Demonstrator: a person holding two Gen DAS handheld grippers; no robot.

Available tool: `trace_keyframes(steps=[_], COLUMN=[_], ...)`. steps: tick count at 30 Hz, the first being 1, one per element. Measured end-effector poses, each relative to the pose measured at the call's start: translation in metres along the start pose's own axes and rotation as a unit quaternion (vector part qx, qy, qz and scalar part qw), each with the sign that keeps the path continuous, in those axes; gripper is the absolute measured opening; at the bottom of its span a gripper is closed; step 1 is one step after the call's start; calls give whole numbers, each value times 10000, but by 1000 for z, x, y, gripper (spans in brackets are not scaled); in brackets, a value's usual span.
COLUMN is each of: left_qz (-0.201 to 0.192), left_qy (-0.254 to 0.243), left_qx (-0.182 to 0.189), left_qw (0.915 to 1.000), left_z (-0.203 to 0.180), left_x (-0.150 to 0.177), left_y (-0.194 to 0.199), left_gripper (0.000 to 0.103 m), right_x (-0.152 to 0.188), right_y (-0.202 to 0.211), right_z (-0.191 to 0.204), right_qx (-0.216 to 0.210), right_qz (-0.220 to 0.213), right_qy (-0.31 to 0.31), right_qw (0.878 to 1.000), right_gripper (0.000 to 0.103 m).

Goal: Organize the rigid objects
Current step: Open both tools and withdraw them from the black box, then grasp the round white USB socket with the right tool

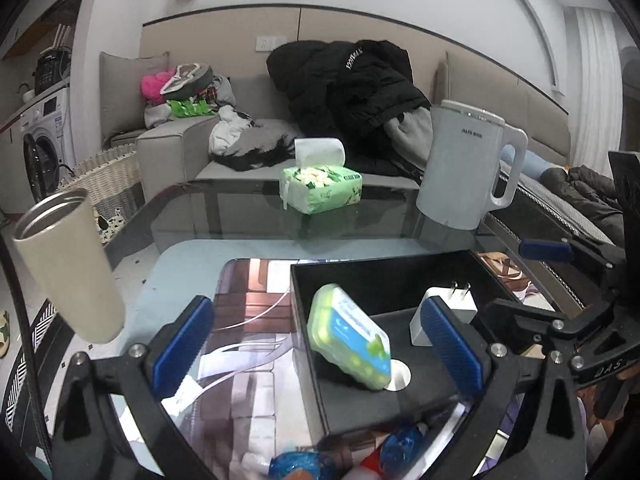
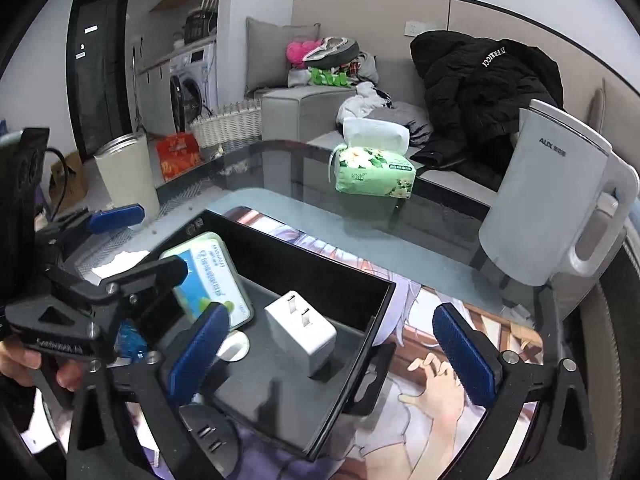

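The black tray [image 1: 400,276] is sitting on the table [image 1: 248,248], holding a white charger [image 2: 302,330], a small white disc [image 2: 234,346] and a green-and-blue box [image 1: 350,338]. The box is tilting against the tray's left wall, not lying flat. The left gripper [image 1: 316,342] is hovering around it with fingers wide, gripping nothing. The right gripper [image 2: 332,350] is likewise spread wide and empty, straddling the tray's near corner. Risk: the leaning box is likely to topple onto the disc or charger if nudged. More small items [image 1: 304,464] are waiting at the near edge.
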State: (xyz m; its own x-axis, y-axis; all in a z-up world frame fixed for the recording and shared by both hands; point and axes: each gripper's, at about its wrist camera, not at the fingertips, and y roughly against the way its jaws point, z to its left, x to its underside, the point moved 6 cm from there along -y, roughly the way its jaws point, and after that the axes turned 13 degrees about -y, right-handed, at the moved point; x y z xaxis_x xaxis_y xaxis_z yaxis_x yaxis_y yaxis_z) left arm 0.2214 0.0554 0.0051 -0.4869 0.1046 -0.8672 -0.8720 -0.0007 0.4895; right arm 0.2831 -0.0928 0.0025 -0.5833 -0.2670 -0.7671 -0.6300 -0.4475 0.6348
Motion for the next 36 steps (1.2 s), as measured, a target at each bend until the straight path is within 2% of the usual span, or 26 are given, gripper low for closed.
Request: trace_keyframes(steps=[5,8,14,23,28,31,36], left_qz=[-86,-36,27,166,313,399,607], left_qy=[-276,-234,-128,53,7,-24,-73], left_qx=[-272,-280,-355,-451,-455,-510,-455], left_qw=[9992,9993,9993,9988,9985,9979,9971], left_z=[-5,-5,-2,0,-5,-7,-12], left_x=[6,11,23,49,60,67,80], left_y=[25,36,55,69,69,67,60], left_gripper=[103,103,103,103,103,103,103], right_x=[10,16,35,57,70,75,82], right_y=[31,39,49,54,51,47,43], right_z=[10,11,5,-9,-6,-3,2], right_qx=[-153,-156,-17,-69,-243,-139,-218], right_qz=[-266,-339,-205,-70,163,233,409], right_qy=[37,33,-52,-375,-508,-443,-449], right_qw=[9995,9993,9998,9992,9983,9987,9979], right_gripper=[103,103,103,103,103,103,103])
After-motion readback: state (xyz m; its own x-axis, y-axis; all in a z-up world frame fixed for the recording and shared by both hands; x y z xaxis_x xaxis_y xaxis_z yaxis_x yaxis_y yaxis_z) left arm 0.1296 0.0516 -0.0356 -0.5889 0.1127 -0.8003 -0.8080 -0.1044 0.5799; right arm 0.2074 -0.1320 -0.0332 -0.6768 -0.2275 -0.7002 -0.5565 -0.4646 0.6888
